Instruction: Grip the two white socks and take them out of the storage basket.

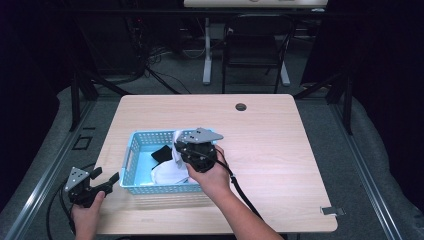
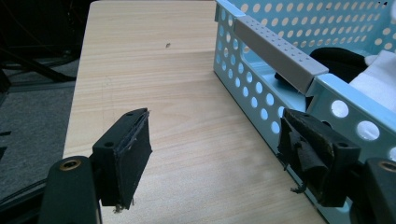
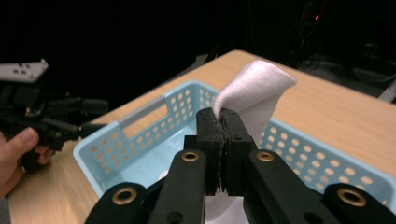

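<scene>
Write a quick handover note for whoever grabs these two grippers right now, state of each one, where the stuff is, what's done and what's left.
Right hand-held gripper: jaws shut on a white cloth, lifted above the light blue basket.
Left hand-held gripper: open, holding nothing, low at the table's left edge beside the basket's end wall.
In the basket: more white fabric and a black cloth.
Done: one white piece gripped and raised.
Left, probably: carry it out onto the table, then deal with the rest; the free gripper could steady the basket.
</scene>
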The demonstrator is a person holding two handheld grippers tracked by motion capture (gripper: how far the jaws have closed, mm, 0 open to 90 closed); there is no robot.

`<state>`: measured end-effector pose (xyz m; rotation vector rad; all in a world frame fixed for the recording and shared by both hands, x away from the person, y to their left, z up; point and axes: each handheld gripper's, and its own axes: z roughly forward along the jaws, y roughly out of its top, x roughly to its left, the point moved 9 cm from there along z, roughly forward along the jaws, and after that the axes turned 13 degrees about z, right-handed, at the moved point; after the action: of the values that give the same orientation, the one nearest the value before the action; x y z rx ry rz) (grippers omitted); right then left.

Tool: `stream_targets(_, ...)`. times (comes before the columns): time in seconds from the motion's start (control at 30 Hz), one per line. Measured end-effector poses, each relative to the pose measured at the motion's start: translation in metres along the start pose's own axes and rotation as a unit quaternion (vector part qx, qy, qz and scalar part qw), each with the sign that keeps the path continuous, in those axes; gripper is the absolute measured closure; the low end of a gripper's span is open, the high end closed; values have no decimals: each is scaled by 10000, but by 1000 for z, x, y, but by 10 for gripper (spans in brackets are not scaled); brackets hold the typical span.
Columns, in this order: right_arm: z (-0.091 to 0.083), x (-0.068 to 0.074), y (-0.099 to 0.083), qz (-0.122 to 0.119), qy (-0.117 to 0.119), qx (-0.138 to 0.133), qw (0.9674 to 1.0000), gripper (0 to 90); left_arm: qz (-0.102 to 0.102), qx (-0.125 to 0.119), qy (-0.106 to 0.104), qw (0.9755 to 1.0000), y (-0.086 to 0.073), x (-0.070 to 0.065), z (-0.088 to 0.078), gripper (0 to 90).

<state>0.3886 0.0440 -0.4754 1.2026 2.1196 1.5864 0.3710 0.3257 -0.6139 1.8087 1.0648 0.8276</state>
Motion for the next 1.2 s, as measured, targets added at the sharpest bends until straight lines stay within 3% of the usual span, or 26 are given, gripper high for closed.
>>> stream_targets(0.17,-18,0,12,37,36,-400,9992,882,-3,5,2,10000,0,0,0,251)
stream_targets(0.33,-36,-4,17,-74,-49,-597,9982,882,10,10,4,10000,0,0,0,252)
stream_targets(0.6,-72,-17,21,-11,-156,-944,9954,882,-2,21,15,10000,0,0,0,251)
stream_targets(0.87,-104,-46,11,20,-529,-1230,9910,882,-3,30,21,10000,-1,0,0,251)
stream_targets(1.2,-142,-87,-12,286,-958,-1249,9871,881,13,54,12,10000,-1,-1,1,252)
